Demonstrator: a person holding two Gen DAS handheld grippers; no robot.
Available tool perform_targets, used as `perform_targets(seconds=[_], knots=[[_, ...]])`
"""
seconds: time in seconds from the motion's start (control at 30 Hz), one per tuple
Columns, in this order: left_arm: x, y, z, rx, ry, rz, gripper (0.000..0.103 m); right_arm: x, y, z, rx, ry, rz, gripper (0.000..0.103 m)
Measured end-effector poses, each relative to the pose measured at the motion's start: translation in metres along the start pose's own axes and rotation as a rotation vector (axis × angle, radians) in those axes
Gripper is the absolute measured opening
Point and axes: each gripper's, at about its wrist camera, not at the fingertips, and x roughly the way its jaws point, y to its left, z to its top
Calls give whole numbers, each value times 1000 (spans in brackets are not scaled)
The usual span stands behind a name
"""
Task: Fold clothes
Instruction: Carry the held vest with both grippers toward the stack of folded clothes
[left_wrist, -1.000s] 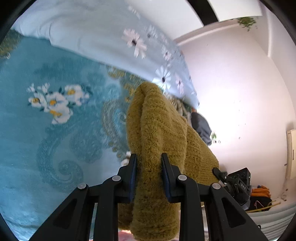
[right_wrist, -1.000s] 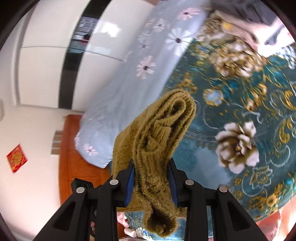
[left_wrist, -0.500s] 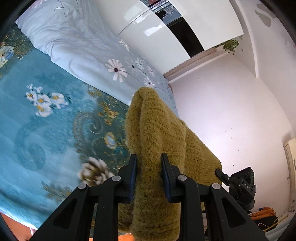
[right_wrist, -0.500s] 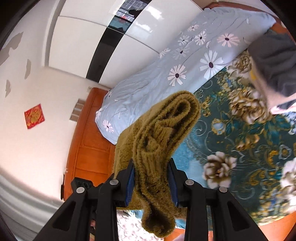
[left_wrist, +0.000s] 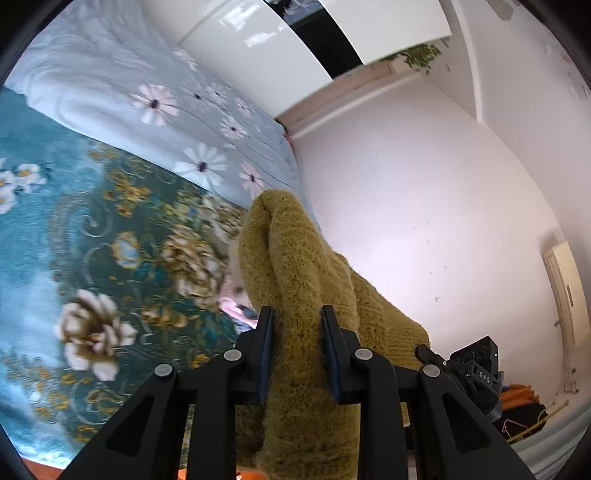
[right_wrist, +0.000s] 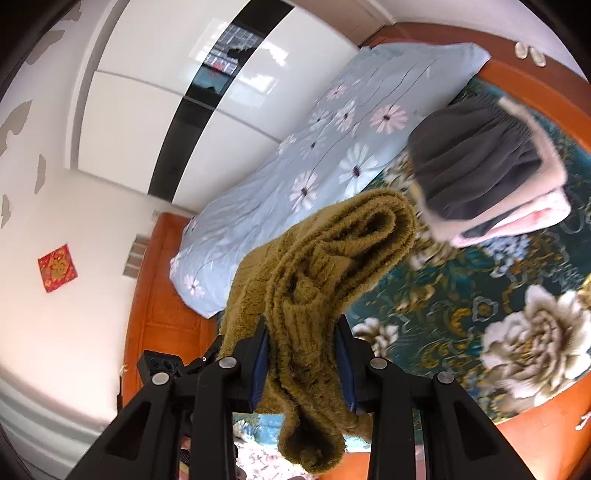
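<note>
Sweater (left_wrist: 295, 280) betw. both grippers' jaws

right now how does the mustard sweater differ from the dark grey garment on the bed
The mustard sweater is fuzzy knit; the dark grey garment looks smooth and gathered. The sweater hangs bunched in the air, clamped by the left gripper and right gripper; the grey garment lies on a folded stack on the teal floral bedspread, untouched.

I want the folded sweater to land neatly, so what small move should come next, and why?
Probably carry the mustard sweater toward the folded dark garment on the floral bedspread. The left gripper and right gripper each clamp a bunched fold, and the sweater hangs in the air above the bed.
</note>
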Motion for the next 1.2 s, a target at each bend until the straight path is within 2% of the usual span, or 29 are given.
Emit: perform_targets(seconds=[0.23,0.33,0.63,0.87,0.97,1.07,1.13,1.2], knots=[[74,-43,-2,50,68,-44,26,-46,-35,28,40,-59,-44,35],[112,-66,1,73,90,-50,26,-59,-56,50,65,-79,-57,35],[206,-109,28,53,110,-23,25,-74,-106,158,102,-43,-77,35],[265,-113,60,75,140,59,24,-44,-133,237,115,27,-107,35],[285,-107,76,65,143,77,17,-21,-148,262,111,68,-121,35],[307,-98,92,47,152,84,17,1,-162,279,123,96,-150,35],[322,-87,93,22,175,141,17,18,-172,282,98,135,-208,35],[332,-70,84,-41,207,166,17,30,-184,282,96,163,-250,35]])
